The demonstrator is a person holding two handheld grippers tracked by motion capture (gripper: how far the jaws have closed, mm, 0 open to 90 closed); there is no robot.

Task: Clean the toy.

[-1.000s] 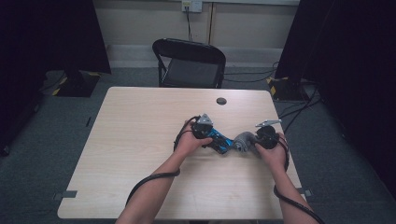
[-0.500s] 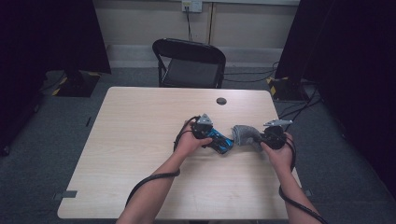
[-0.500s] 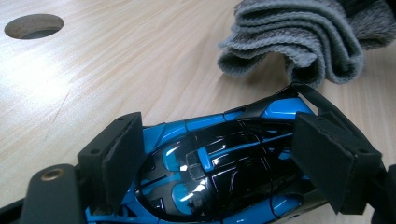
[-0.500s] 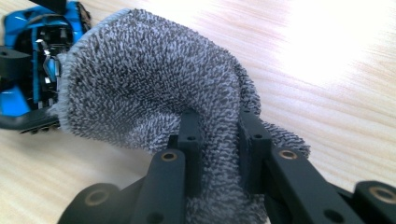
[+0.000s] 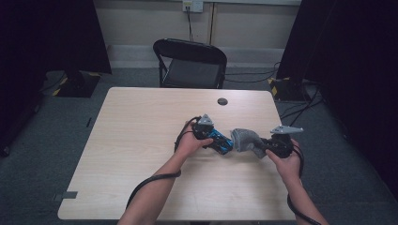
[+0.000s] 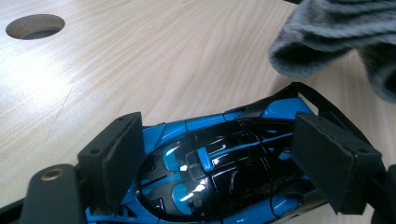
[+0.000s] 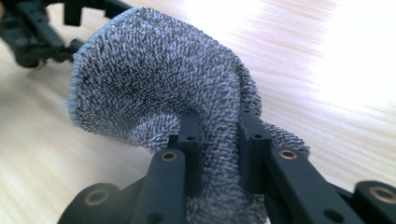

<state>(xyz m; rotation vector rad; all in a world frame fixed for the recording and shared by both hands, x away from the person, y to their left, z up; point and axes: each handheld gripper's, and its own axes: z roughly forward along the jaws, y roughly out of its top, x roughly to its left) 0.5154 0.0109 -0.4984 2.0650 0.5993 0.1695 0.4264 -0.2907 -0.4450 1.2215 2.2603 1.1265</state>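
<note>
**Mara:** While the left claw [image 6: 219, 172] clamps the blue toy car [image 6: 219, 163] across its body, what would you say about how that car handles?

**Jon:** Light, stiff and glossy, I'd judge. The shell looks like hard plastic with thin edges at the nose, so it could slip or chip if squeezed at the tips. The pads sit on both flanks at mid-body, which seems the safest place. In the high view the car [image 5: 220, 142] rests on the worktop [image 5: 141, 140], under the left hand [image 5: 190, 143].

**Mara:** And the grey cloth [image 7: 159, 79]?

**Jon:** Soft, fluffy, nearly weightless. It flops and bunches, so any pinched fold will do. The right claw [image 7: 217, 140] has its jaws drawn narrow on a gathered fold, and the free end curls over above them. From above, the cloth [image 5: 245, 139] hangs just beside the car's nose; I can't tell whether they touch.

**Mara:** What differs from a second ago?

**Jon:** The right hand [image 5: 281, 157] has drawn back to the right and lifted a little, so the cloth stands slightly farther from the left hand than it did. Its grip on the fold looks unchanged. The left hand and the car have kept their place.
</note>
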